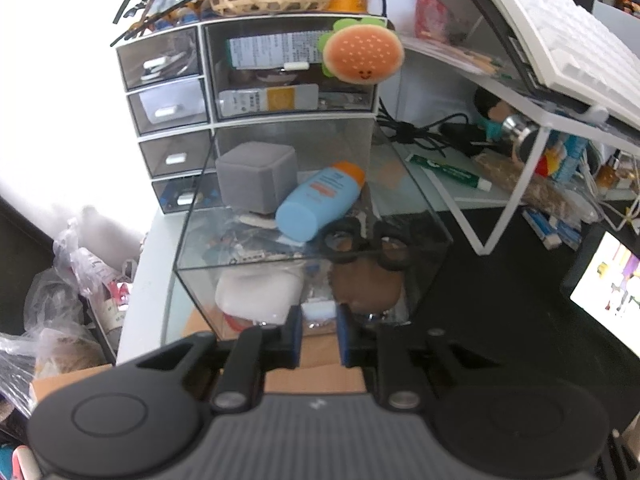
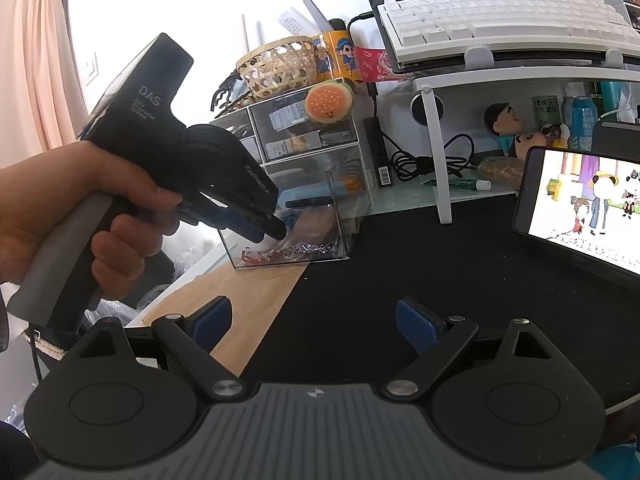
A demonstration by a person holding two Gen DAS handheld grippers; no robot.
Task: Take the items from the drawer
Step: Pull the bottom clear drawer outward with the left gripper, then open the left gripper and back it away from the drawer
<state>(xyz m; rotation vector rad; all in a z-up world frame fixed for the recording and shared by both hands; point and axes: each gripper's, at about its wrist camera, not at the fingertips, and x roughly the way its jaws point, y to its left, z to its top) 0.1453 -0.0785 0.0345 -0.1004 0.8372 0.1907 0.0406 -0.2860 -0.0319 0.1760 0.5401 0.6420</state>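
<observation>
My left gripper (image 1: 318,330) sits right at the front wall of the clear drawer (image 1: 416,204), which is pulled well out of the organiser (image 1: 172,128). Its blue pads are narrow, either side of the small white handle (image 1: 318,311); whether they actually pinch it, I can't tell from here. My right gripper (image 2: 312,322) hangs back over the black desk mat (image 2: 420,272), jaws wide, nothing in them.

Inside the drawer: a grey cube box (image 1: 256,178) at the back, a blue lotion bottle with an orange cap (image 1: 318,206) leaning against it, black scissors (image 1: 366,246) nearer the front.

I'd judge the drawer is out far enough, so picking comes next. The bottle lies on top and angled, so it's the easy first grab: come down from above with the right gripper, jaws across the body, not along it, while the left steadies the drawer.

Trouble spots: the clear walls glare and reflect, so the front-layer items, something white and something brown, are hard to name. From the right wrist view my own left hand (image 2: 76,208) and tool block most of the drawer.
</observation>
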